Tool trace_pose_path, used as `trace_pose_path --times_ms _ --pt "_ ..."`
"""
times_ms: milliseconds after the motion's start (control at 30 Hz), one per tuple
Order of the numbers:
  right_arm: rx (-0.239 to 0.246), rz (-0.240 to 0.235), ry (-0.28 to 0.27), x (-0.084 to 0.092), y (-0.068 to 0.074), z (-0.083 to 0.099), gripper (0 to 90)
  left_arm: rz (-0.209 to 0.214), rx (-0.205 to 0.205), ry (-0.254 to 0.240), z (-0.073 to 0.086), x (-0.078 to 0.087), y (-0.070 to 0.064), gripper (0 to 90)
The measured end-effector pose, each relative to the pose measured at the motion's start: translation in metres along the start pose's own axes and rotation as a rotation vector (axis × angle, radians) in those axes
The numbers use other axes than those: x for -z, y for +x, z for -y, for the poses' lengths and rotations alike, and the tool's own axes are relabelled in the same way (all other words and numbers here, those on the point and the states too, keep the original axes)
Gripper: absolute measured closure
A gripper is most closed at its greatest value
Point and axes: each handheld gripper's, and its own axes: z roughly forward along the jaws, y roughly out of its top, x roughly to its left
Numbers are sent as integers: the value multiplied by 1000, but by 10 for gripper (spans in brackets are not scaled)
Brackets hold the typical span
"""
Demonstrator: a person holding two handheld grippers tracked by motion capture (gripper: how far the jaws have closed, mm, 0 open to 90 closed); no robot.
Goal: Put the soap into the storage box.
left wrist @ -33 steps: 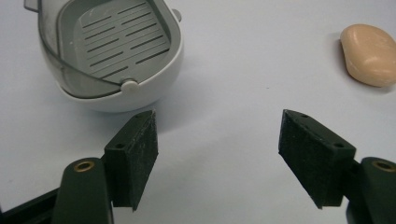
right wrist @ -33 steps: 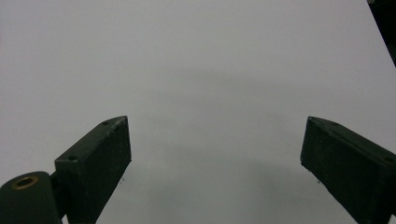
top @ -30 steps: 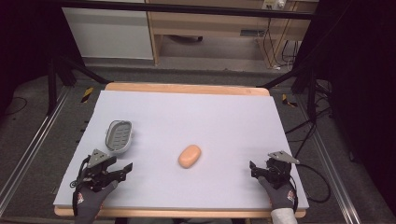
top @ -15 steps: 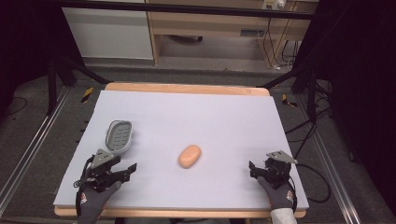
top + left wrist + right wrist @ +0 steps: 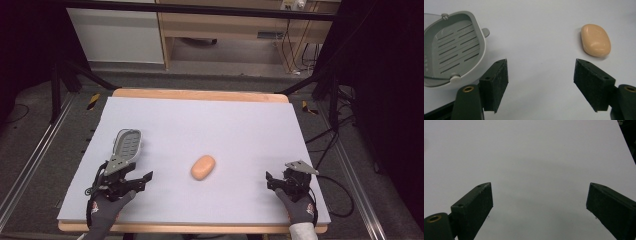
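Observation:
A peach-coloured bar of soap (image 5: 203, 167) lies on the pale mat near the middle front. To its left sits a grey slotted soap dish (image 5: 127, 145), empty. My left gripper (image 5: 134, 176) is just in front of the dish, open, with nothing between its jaws. In the left gripper view the dish (image 5: 451, 57) is at the left, beside the left jaw, and the soap (image 5: 595, 40) is beyond the right jaw; the gripper (image 5: 540, 68) spans bare mat. My right gripper (image 5: 278, 177) stands open at the front right, over bare mat (image 5: 539, 195).
A pale lilac mat (image 5: 225, 120) covers the wooden table (image 5: 200, 94), whose front edge is right behind both hands. Dark frame bars, cables and a floor rail lie beyond the table's sides. A cabinet stands at the back.
My left gripper has crept a little to the right, toward the soap, staying open. The right gripper, the soap and the dish have not moved.

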Motion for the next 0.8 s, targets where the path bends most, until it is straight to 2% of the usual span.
trace_pose_path --times_ms 167,300,800 --pt "-6 1 2 0 0 -1 72 10 -6 -4 -9 -3 -4 265" --pt "-1 1 3 0 1 -1 73 30 -13 -8 -19 -10 -13 263" --pt "6 -12 11 -2 3 -1 72 75 -64 16 -37 -39 -41 275"
